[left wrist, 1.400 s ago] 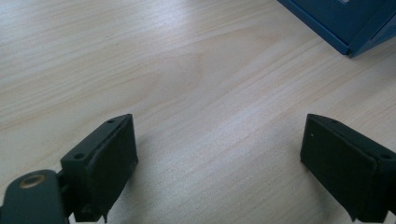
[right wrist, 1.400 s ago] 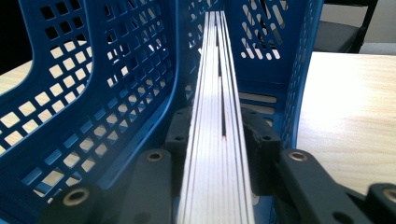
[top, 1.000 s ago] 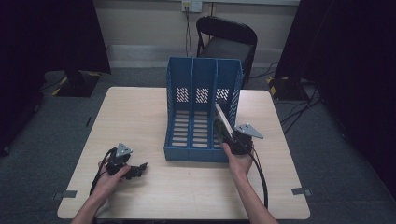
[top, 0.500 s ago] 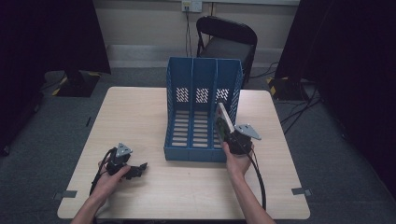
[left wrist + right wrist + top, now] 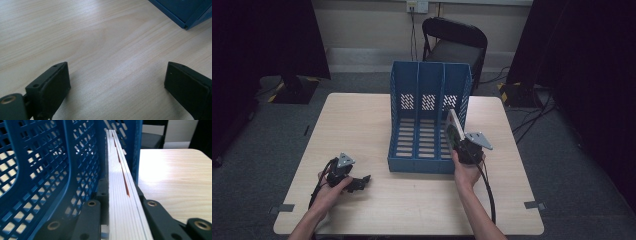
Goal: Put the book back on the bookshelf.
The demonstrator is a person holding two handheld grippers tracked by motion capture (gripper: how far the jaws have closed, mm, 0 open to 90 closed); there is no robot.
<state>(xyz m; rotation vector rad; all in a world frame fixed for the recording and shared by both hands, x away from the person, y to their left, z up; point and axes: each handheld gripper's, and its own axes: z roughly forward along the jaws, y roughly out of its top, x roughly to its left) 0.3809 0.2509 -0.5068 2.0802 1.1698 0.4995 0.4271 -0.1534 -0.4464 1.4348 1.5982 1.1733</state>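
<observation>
A blue three-slot file holder (image 5: 428,80) stands on the pale wooden table (image 5: 357,120). My right gripper (image 5: 460,143) is shut on a thin white book (image 5: 453,128) that leans tilted in the holder's rightmost slot. In the right gripper view the book's page edges (image 5: 116,165) run up between the jaws of that gripper (image 5: 120,191), beside the holder's lattice wall (image 5: 50,170). My left gripper (image 5: 361,183) lies on the table at the near left. Its jaws have just been opening and stand wide (image 5: 117,82) over bare wood with nothing between them. A corner of the holder (image 5: 185,10) shows far off.
A black folding chair (image 5: 454,42) stands behind the table's far edge. Dark curtains hang at both sides. Bare table surface (image 5: 522,150) lies right of the holder and along the near edge. Cables trail from both grippers toward the person.
</observation>
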